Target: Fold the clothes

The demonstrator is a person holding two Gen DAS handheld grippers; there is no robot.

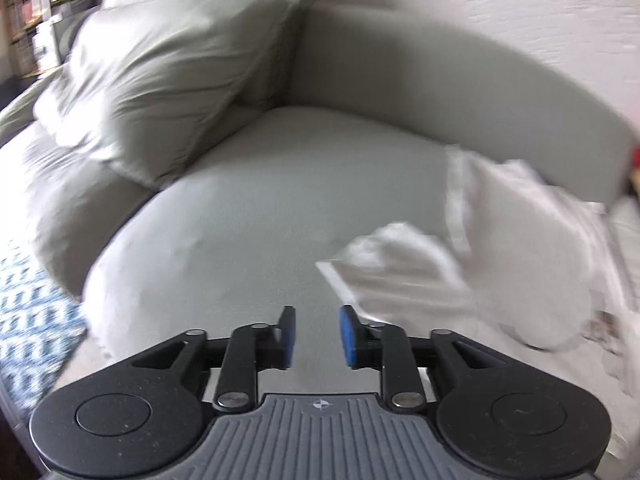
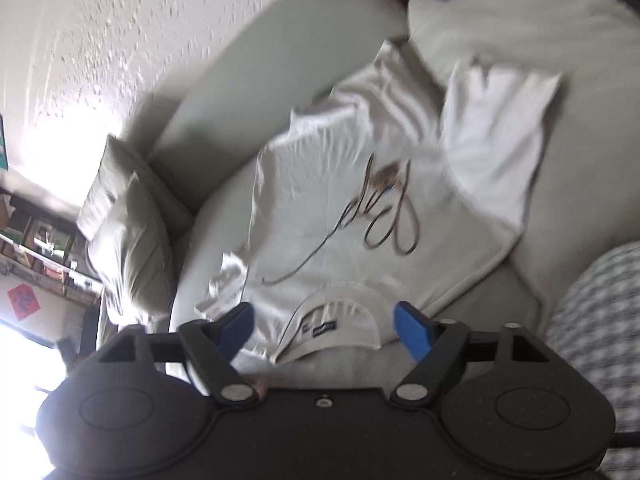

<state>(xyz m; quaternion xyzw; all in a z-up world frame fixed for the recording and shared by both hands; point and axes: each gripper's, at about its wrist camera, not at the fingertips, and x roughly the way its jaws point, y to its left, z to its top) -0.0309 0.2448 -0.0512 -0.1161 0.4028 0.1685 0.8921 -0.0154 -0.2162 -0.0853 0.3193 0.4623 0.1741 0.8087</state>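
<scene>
On the pale grey sofa seat cushion (image 1: 256,184): one white cotton T-shirt with black script lettering (image 2: 340,208), spread rumpled, collar end nearest the right gripper (image 2: 324,326), sleeve folded over. Right gripper: jaws spread wide, holding nothing, collar seen between them. Left gripper (image 1: 316,334): jaws parted, empty, shirt lying ahead to its right. Grey-green pillow (image 1: 160,76) well apart, far left.

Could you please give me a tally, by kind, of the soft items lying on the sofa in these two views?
White T-shirt: 1
Grey-green pillows: 2, stacked, though blur makes the split hard to confirm
Checked fabric item: 1, at the right wrist view's edge
Total: 4
</scene>
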